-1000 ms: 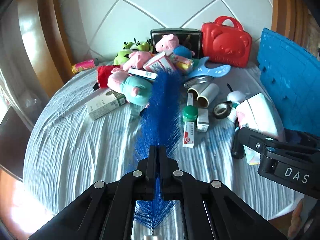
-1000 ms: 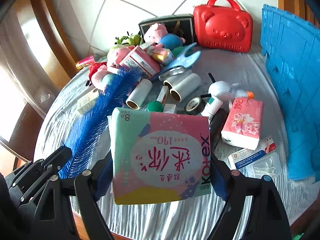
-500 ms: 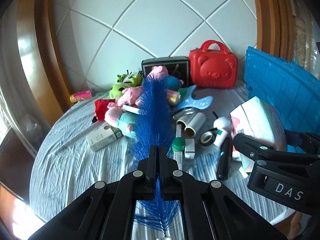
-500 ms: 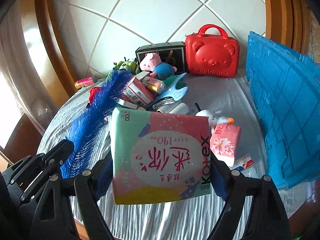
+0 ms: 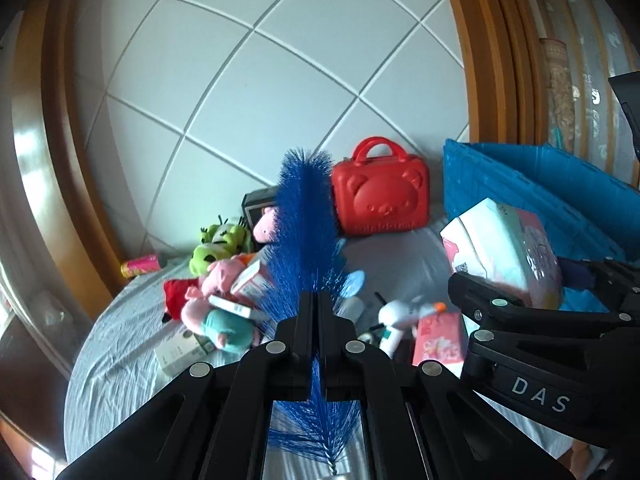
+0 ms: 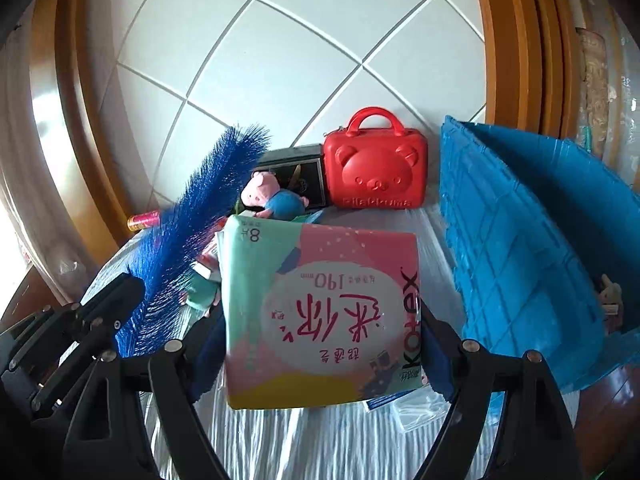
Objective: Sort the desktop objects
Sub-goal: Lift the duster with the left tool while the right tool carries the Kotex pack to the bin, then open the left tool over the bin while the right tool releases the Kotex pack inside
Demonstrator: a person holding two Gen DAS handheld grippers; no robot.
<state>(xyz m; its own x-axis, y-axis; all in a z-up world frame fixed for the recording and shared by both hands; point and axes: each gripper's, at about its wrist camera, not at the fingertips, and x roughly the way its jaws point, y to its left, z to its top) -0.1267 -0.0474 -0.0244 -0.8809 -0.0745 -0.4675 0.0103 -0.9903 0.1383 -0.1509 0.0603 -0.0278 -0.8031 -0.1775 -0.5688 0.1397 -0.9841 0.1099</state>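
Observation:
My left gripper (image 5: pixel 314 300) is shut on a long blue bristle brush (image 5: pixel 306 216) that sticks up and away, held above the table. The brush also shows at the left of the right wrist view (image 6: pixel 200 216). My right gripper (image 6: pixel 320 320) is shut on a pink and green Kotex pad pack (image 6: pixel 320 308), lifted off the table. The pack shows at the right of the left wrist view (image 5: pixel 504 252). A blue folding crate (image 6: pixel 520 232) stands to the right of both grippers.
A round table with a white cloth (image 5: pixel 120 360) holds a pile of plush toys (image 5: pixel 216 280), small boxes, a white toy (image 5: pixel 400 316) and a pink tissue pack (image 5: pixel 438 344). A red bear case (image 6: pixel 374 168) and a dark box (image 6: pixel 296 172) stand at the back wall.
Both grippers have risen and tilted upward with their loads. The table objects have dropped lower in both views and more of the tiled wall shows.

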